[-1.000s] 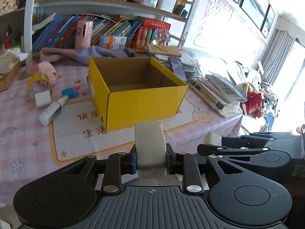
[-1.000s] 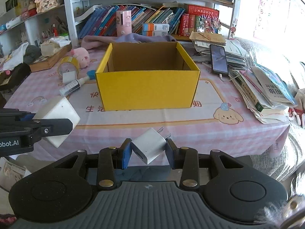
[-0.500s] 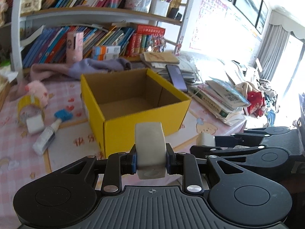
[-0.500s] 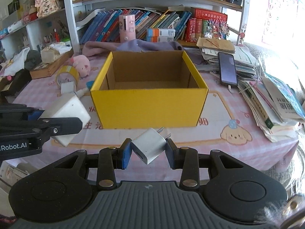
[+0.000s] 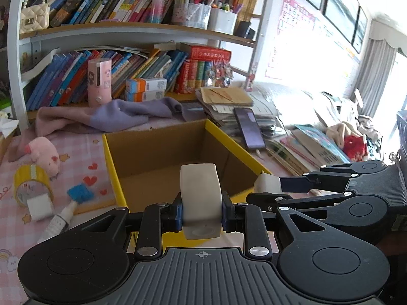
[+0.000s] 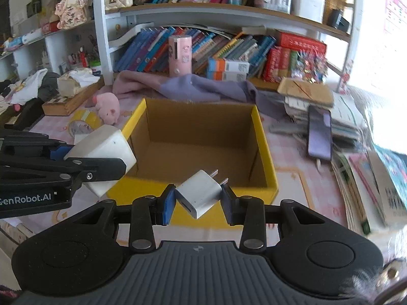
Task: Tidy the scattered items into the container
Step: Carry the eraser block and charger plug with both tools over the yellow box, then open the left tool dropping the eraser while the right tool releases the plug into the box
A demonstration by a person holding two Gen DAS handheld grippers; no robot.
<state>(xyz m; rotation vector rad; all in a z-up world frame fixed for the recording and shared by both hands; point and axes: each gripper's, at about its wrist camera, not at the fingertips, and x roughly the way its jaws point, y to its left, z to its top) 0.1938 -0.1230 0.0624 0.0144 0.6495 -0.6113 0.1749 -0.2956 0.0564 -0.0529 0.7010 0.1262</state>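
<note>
An open yellow cardboard box (image 5: pixel 119 175) (image 6: pixel 264 152) stands on the pink checked table, with nothing visible inside. My left gripper (image 5: pixel 202 213) is shut on a white rounded block (image 5: pixel 199 193), held over the box's near rim. That block (image 6: pixel 101 150) also shows at the left of the right wrist view, at the box's left corner. My right gripper (image 6: pixel 198 198) is shut on a white charger plug (image 6: pixel 199 192) with two prongs pointing toward the box, just before its front wall. The right gripper's tip holding the plug (image 5: pixel 267 183) appears at the box's right corner.
Left of the box lie a yellow tape roll (image 5: pixel 30 183), a small white cube (image 5: pixel 39 203), a blue-capped tube (image 5: pixel 63 216) and a pink plush pig (image 5: pixel 44 152). A purple cloth (image 5: pixel 122 114) lies behind. A phone (image 6: pixel 319 134) rests on stacked books at the right; bookshelves stand behind.
Both grippers have moved forward toward the yellow box, each still holding its white item. The box now fills more of both views, with the items at its near rim.
</note>
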